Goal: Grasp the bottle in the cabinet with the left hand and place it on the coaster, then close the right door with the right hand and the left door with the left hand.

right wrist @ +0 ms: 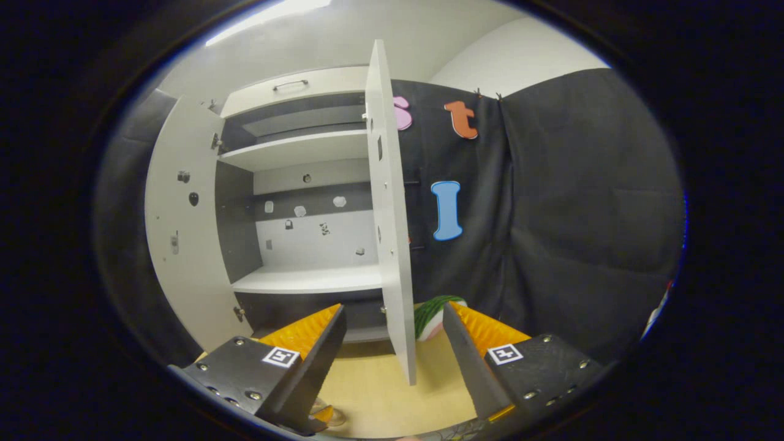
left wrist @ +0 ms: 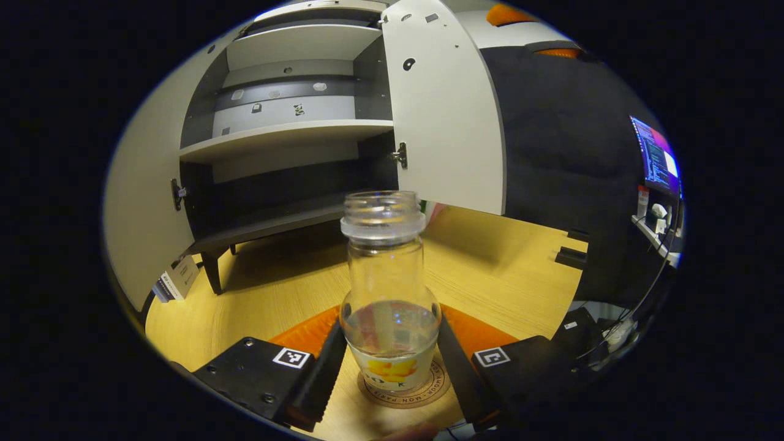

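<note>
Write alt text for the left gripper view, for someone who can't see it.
A clear glass bottle, uncapped, stands on a round coaster on a wooden table, between the left gripper's open fingers. Behind it, a white cabinet stands with both doors open and its shelves bare.

bottle [left wrist: 389,288]: clear glossy glass | table [left wrist: 502,269]: smooth wood | cabinet [left wrist: 294,131]: matt

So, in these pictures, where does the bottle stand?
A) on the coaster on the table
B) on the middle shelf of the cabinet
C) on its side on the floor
A: in the left gripper view the bottle stands upright on the round coaster on the wooden table, between the open fingers of the left hand-held gripper.
</note>
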Motion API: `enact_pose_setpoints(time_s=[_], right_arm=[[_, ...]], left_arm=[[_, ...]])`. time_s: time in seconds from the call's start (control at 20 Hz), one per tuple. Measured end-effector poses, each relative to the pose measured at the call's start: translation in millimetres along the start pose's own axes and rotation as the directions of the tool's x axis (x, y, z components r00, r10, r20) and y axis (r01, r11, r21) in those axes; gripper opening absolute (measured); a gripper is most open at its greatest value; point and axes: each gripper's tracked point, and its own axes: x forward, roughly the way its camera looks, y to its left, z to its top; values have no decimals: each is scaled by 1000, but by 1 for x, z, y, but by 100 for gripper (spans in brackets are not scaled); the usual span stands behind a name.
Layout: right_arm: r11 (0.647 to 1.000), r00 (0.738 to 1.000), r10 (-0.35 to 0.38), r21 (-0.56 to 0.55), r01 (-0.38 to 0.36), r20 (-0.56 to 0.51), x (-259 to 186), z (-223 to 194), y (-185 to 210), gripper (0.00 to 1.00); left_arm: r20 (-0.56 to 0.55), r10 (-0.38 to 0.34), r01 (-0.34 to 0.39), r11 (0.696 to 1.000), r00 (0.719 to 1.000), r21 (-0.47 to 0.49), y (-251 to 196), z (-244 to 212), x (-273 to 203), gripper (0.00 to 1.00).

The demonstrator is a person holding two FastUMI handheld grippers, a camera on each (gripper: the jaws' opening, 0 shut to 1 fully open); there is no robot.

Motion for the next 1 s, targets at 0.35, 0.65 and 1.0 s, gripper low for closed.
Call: enact_pose_setpoints(time_s=[0.35,0.65,1.0], right_arm=[[999,999,-34,19,34,3,-1,-3,-16,96],[989,996,-85,122,83,16,10,6,-65,96],[995,998,-70,69,69,10,54,26,-108,99]], left_arm=[[23,-46,47,998,999,-34,3,44,-20,90],[142,-22,20,1000,990,15,25,130,-60,92],[178,41,-34,999,983,-41,61,200,-97,99]])
